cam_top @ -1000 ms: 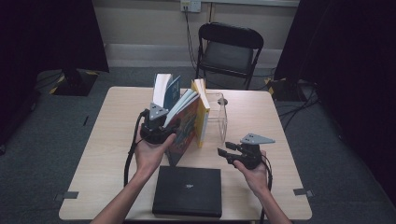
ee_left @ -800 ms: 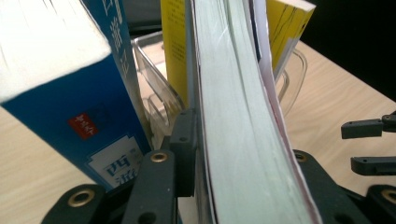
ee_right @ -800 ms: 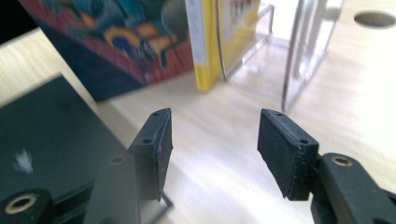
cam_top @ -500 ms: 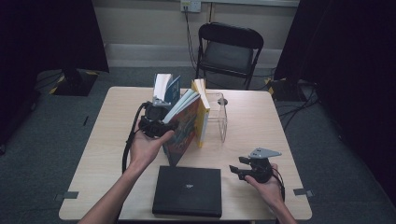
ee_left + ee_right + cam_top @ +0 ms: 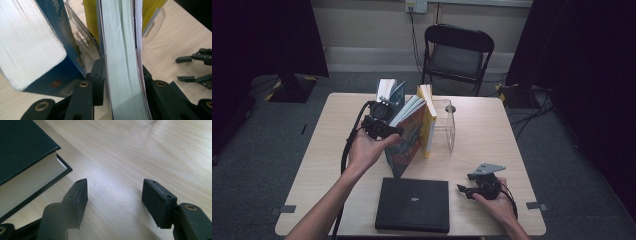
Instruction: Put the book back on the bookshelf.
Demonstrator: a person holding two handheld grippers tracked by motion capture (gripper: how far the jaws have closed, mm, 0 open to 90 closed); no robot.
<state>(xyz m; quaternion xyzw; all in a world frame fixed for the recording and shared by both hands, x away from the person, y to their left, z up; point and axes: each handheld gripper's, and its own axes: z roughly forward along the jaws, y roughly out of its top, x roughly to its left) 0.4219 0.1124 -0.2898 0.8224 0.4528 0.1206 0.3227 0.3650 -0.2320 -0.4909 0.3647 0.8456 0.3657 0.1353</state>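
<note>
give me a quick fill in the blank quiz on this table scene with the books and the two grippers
1. The left gripper is clamped on the page edge of the colourful-covered paperback book, which stands ____ among the other books.
2. The right gripper has nothing between its jaws, which stand ____.
3. The black hardcover book lies ____ on the pale wooden table.
4. Behind the table stands a black folding ____.

Missing words: upright; open; flat; chair
</note>
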